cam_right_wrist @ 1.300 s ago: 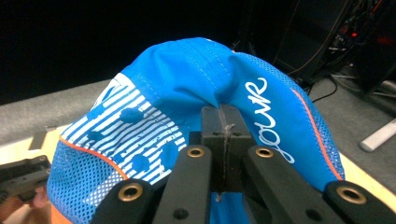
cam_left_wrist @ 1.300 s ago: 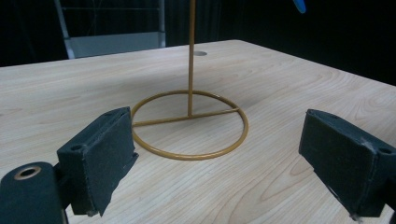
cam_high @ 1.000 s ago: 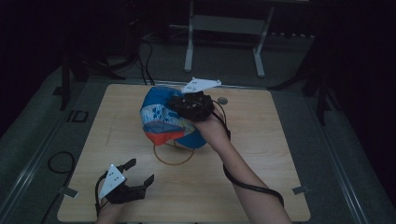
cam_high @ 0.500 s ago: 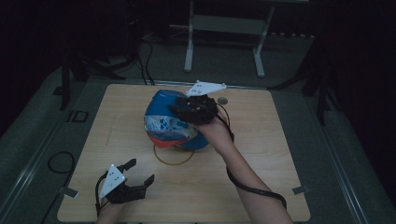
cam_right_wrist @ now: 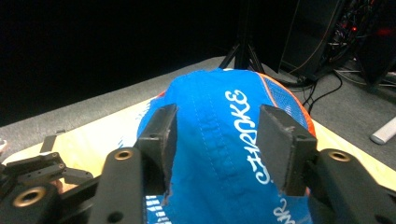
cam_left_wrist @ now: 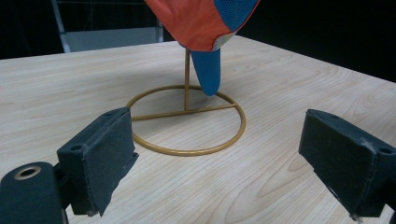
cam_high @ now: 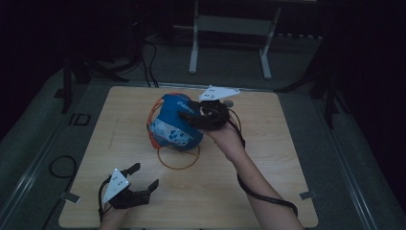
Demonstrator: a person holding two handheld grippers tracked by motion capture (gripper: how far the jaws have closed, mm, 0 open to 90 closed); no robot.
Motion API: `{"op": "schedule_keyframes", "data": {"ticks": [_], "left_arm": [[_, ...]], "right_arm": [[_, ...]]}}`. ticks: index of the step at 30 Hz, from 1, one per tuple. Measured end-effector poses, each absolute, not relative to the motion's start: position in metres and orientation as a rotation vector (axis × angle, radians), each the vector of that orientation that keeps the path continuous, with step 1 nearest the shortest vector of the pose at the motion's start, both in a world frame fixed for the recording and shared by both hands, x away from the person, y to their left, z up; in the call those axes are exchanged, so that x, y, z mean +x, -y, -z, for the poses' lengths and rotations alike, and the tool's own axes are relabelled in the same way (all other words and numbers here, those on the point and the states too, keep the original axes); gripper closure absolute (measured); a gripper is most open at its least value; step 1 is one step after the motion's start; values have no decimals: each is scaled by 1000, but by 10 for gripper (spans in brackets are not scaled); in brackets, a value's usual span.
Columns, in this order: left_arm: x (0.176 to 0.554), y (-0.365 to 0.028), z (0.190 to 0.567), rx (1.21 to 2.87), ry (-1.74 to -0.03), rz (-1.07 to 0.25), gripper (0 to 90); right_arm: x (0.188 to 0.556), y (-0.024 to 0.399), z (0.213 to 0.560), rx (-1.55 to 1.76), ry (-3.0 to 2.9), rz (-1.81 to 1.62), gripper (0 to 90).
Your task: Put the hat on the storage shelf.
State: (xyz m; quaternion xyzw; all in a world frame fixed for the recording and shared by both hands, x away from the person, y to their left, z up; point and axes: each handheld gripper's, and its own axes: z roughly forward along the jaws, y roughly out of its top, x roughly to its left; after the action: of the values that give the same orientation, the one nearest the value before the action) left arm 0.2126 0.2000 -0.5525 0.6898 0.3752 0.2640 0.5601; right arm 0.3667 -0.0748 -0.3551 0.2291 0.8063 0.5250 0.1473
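At frame centre in the high view we see the blue cap (cam_high: 174, 128) on a gold wire stand (cam_high: 179, 157), right gripper (cam_high: 190, 115) on it, jaws apart astride the crown, not clamped. Lower left, left gripper (cam_high: 143, 176) rests on the table (cam_high: 268, 143), jaws apart, holding nothing.

A gold wire stand with a round ring base (cam_left_wrist: 187, 119) rests flat on the pale wooden table (cam_left_wrist: 289, 88). A thin upright rod rises from the crossbar inside the ring. Above the ring hangs an orange and blue fabric cap (cam_left_wrist: 201, 21), its blue strap end dangling beside the rod, just over the ring's far side. Nearer than the ring, the left gripper (cam_left_wrist: 224, 158) shows two black padded jaws set wide apart, nothing between them, with the ring ahead of the gap.
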Motion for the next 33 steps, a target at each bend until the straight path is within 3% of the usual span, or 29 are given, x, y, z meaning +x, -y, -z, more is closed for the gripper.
{"op": "schedule_keyframes", "data": {"ticks": [9, 11, 13, 33], "left_arm": [[212, -201, 553, 1632, -884, -628, 106], [212, -201, 553, 1632, -885, -626, 106], [212, -201, 554, 1632, -887, -625, 106], [211, -202, 556, 1629, -890, -622, 106]], "right_arm": [[364, 88, 364, 664, -2350, -1529, 296], [363, 91, 368, 649, -2369, -1529, 191], [361, 93, 372, 623, -2384, -1517, 159], [349, 116, 416, 593, -2433, -1508, 135]]}}
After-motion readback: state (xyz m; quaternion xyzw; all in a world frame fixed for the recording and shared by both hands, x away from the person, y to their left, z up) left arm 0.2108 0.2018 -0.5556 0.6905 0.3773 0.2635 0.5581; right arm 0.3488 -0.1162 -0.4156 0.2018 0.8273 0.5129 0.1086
